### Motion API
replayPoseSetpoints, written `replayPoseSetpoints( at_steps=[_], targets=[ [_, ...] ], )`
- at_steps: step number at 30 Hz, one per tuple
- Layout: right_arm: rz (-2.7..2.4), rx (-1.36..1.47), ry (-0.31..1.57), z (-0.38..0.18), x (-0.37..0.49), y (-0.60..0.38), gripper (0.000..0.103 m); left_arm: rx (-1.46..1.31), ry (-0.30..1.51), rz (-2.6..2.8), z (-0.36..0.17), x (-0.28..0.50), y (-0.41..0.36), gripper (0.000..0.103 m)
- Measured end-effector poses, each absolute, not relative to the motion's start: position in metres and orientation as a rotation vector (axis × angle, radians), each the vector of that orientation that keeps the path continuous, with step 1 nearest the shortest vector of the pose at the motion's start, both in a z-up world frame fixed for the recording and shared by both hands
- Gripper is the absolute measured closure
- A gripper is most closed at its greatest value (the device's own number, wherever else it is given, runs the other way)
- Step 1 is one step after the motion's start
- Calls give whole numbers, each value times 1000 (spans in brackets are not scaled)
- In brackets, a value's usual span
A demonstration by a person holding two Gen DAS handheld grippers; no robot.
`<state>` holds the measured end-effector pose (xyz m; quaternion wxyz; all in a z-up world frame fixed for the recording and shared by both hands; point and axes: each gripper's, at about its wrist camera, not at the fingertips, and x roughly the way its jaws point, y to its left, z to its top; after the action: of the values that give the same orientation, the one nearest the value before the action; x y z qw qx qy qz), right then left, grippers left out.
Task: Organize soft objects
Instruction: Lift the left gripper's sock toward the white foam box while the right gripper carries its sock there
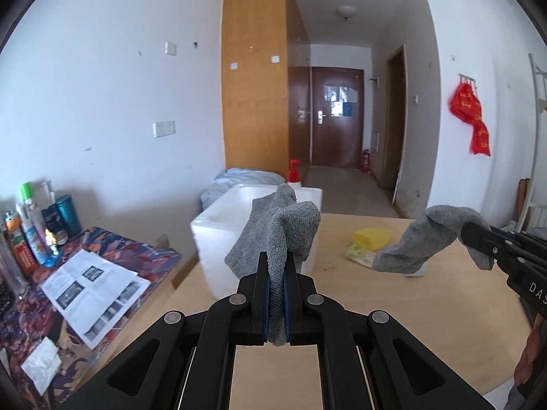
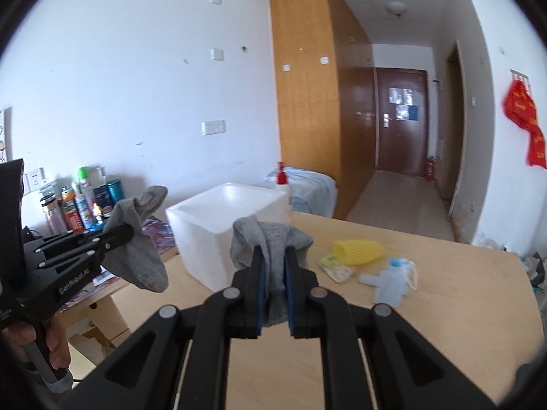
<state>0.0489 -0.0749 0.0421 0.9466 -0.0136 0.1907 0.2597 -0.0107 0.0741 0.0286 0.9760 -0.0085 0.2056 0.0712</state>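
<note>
Your left gripper (image 1: 276, 263) is clamped on a grey sock (image 1: 283, 225); the fabric is pinched between the blue pads and its free end bunches up above the fingertips, in the air over the wooden table (image 1: 359, 369). Your right gripper (image 2: 273, 256) is likewise clenched on a second grey sock (image 2: 270, 239), which folds over both fingertips and hangs a little below them. In the left wrist view that second sock droops from the right gripper at the frame's right side, above the table. Both socks are held clear of the tabletop.

A white foam box (image 2: 225, 212), open-topped, sits at the table's far left edge, just beyond both socks. A yellow ribbed object (image 2: 359, 251) lies near the table's middle, touching a small pale packet (image 2: 336, 270); a light blue face mask (image 2: 391, 280) lies just beside them. A red-capped bottle (image 2: 282, 179) stands behind the box. Spray cans and bottles (image 1: 37, 229) crowd a lower patterned surface to the left, beside an open leaflet (image 1: 95, 287)
</note>
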Motion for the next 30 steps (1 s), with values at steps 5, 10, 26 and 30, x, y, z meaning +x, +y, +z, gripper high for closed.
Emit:
replayPoseSetpoints(
  at_steps=[5, 10, 26, 30],
  targets=[
    [579, -45, 386, 43, 53, -63, 90, -36, 414, 183, 28, -13, 89, 97],
    [607, -57, 390, 42, 56, -55, 90, -44, 417, 211, 26, -14, 98, 97],
    [636, -71, 396, 42, 62, -36, 90, -57, 427, 218, 22, -14, 109, 97],
    [636, -73, 398, 43, 63, -35, 90, -59, 430, 215, 22, -14, 109, 97]
  ],
)
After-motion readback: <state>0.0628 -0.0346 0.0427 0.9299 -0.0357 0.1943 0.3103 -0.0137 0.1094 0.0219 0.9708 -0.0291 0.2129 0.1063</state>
